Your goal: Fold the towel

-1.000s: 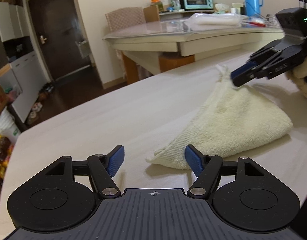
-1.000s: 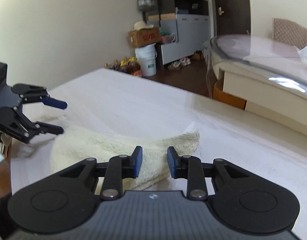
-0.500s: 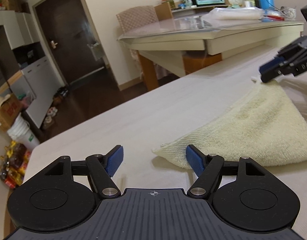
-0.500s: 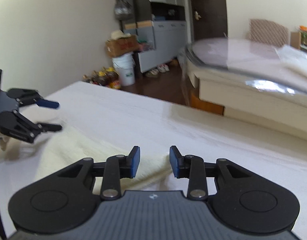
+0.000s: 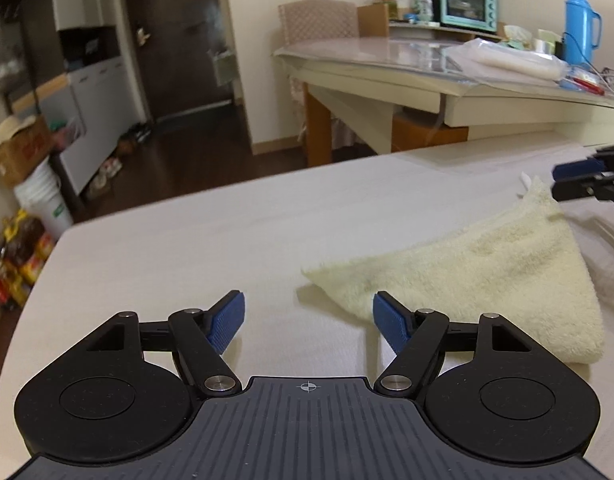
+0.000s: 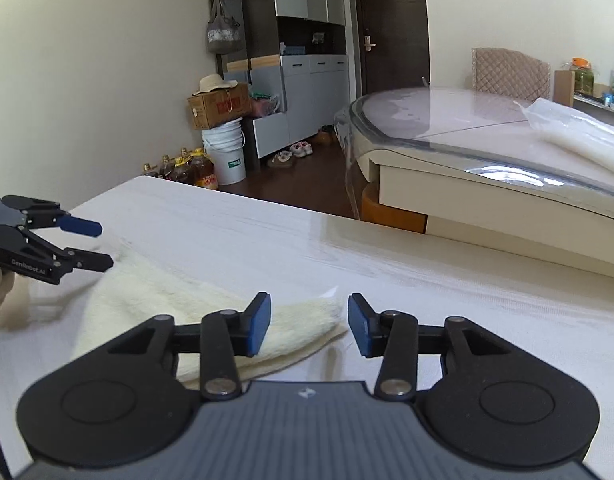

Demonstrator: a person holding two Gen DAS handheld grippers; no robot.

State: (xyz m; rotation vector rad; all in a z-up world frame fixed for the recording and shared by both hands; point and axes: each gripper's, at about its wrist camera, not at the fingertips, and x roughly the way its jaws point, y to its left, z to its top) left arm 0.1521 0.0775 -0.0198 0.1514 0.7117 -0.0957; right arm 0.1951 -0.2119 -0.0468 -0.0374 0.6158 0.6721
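Left wrist: left tool point(image 5: 307, 320) gapes, released; towel point(image 5: 487, 276) lies folded on the bench point(image 5: 187, 248), corner just ahead.

Right wrist: right tool point(image 6: 309, 322) opening, towel corner between, unpinched. A careless regrip could drag the fold open.

Towel point(image 5: 487, 264) partly behind hand-held gripper point(image 5: 309, 320)

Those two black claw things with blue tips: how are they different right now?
The left gripper has its jaws spread wide; the right gripper is narrower but opening. The towel corner lies just ahead of the left gripper's jaws, while another corner lies between the right's. Neither pinches the towel; both have blue pads and black arms.
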